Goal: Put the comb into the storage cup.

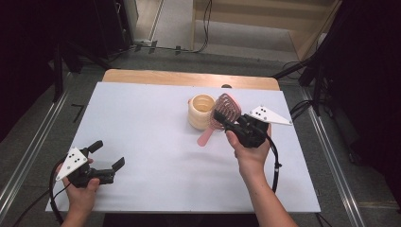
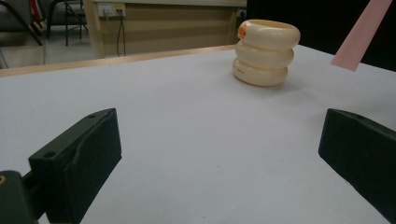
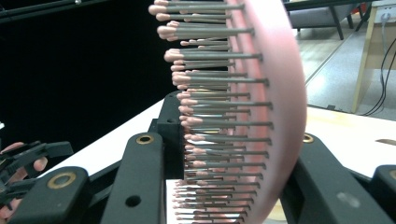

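My right gripper (image 1: 221, 118) is shut on the head of a pink hairbrush (image 1: 226, 108) and holds it off the table, right of centre. The brush's handle (image 1: 206, 136) slopes down towards the person. In the right gripper view the bristled head (image 3: 275, 93) stands upright between the jaws of the right gripper (image 3: 233, 156). A cream ribbed container (image 1: 201, 111) stands just left of the brush, and the brush head is against or very near its rim. My left gripper (image 1: 108, 154) rests low at the front left, open with nothing in it. The left gripper view has that gripper (image 2: 219, 135), the container (image 2: 265, 52) and the pink handle (image 2: 362, 35).
A white sheet (image 1: 142, 137) covers the wooden table (image 1: 189, 78). Metal rails and cables run along the floor on both sides. The left hand and its gripper (image 3: 28, 161) show far off in the right gripper view.
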{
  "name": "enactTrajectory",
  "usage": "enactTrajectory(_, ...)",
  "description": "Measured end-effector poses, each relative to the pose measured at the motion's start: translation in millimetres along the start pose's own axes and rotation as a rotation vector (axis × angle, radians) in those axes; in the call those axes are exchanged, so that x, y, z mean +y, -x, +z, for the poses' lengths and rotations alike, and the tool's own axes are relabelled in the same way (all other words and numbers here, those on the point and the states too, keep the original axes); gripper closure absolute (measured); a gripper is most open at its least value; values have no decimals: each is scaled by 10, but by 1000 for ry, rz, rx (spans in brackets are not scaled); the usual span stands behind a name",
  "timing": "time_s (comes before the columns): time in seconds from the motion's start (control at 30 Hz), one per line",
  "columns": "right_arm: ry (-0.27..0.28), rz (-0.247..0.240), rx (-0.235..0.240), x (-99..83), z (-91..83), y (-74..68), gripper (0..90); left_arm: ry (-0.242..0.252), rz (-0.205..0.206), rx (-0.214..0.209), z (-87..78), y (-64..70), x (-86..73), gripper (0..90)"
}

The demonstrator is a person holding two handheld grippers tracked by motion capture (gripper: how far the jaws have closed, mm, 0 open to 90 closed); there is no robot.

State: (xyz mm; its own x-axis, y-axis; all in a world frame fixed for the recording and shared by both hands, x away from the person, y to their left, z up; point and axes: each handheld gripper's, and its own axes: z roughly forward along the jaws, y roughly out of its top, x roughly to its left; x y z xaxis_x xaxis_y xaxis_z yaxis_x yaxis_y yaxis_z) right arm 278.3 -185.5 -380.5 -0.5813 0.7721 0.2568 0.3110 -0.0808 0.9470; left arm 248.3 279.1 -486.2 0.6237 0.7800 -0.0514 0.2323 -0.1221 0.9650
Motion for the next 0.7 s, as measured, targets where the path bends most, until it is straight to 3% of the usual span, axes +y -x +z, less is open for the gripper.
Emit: enactTrajectory(0.7, 10, 2, -27, 196, 95, 132, 622, -4, 13, 1, 6, 21, 0, 0)
